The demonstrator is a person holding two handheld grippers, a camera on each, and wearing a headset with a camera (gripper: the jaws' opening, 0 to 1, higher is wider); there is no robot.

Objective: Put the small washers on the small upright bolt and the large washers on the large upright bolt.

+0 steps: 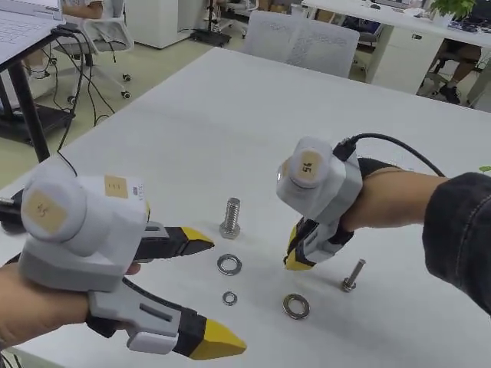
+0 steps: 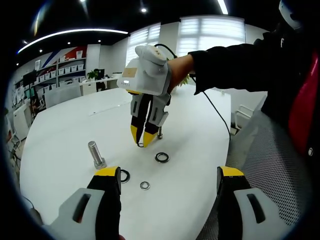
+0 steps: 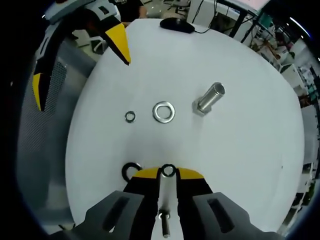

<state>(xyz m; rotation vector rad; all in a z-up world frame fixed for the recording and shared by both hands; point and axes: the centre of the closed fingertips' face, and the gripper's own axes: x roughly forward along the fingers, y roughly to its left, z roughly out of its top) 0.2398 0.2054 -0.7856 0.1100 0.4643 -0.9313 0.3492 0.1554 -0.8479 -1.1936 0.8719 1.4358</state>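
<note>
Head view: the right gripper (image 1: 295, 263) points tips-down at the table (image 1: 230, 115), jaws closed, between the large upright bolt (image 1: 231, 217) and the small upright bolt (image 1: 352, 276), toward the table's near edge. The left gripper (image 1: 225, 294) hovers with its jaws wide apart and empty. A silver large washer (image 1: 229, 264), a loose small washer (image 1: 229, 298) and a dark large washer (image 1: 295, 306) lie flat near the bolts. A yellow sticker (image 1: 308, 166) on the right gripper appears to read "15"; the other labels are too blurred to read. Left gripper view: the right gripper's tips pinch a small ring at the table surface. Right gripper view: the jaws are closed on a small washer (image 3: 168, 171), and the small upright bolt shows between the jaw bodies, behind the tips. Judged step in hand: pickup of a small washer. The next move calls for lifting it, centring its hole over the small upright bolt, then releasing.
</note>
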